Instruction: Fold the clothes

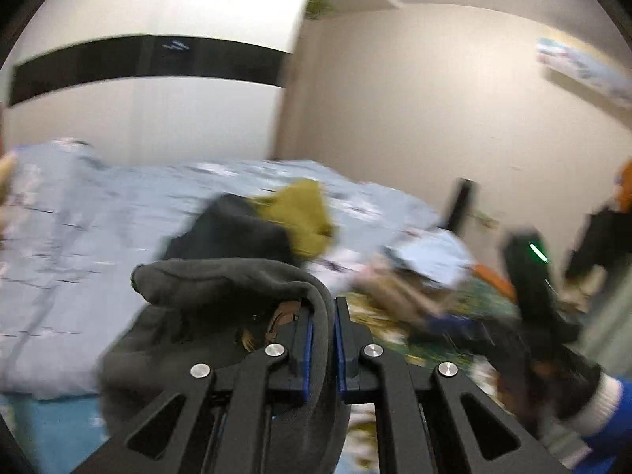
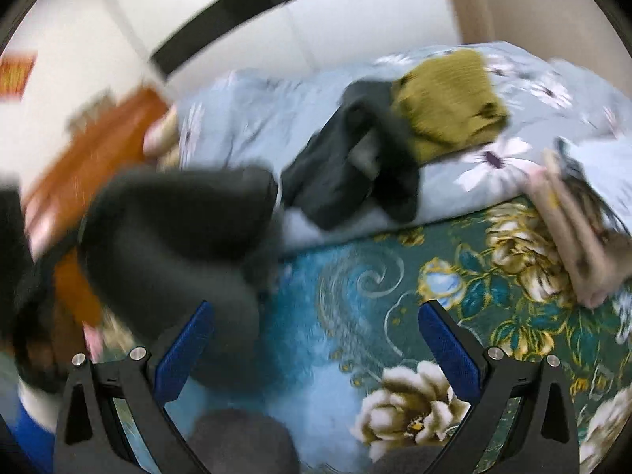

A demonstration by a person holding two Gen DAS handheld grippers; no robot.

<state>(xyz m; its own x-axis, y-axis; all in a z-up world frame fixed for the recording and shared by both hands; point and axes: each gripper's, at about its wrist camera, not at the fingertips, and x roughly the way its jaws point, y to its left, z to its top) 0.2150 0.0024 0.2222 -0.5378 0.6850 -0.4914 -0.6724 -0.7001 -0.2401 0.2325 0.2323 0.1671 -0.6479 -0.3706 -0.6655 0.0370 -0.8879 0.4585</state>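
Note:
My left gripper (image 1: 324, 316) is shut on a dark grey garment (image 1: 221, 288), whose thick edge runs between the blue pads and drapes off to the left. The same grey garment (image 2: 170, 229) hangs blurred at the left of the right wrist view. My right gripper (image 2: 316, 316) stands open over the floral blanket (image 2: 355, 276), with nothing between its fingers. A black garment (image 2: 347, 158) and an olive-yellow garment (image 2: 446, 102) lie in a heap on the pale blue flowered bedding (image 2: 252, 118). My right gripper's body (image 1: 529, 276) appears blurred at the right of the left wrist view.
A beige folded cloth (image 2: 561, 213) lies at the right over the bedding's edge. A white wardrobe with a black band (image 1: 150, 63) stands behind the bed. An orange-brown wooden piece (image 2: 98, 146) is at the left. A gloved hand with a blue sleeve (image 1: 592, 407) holds the right gripper.

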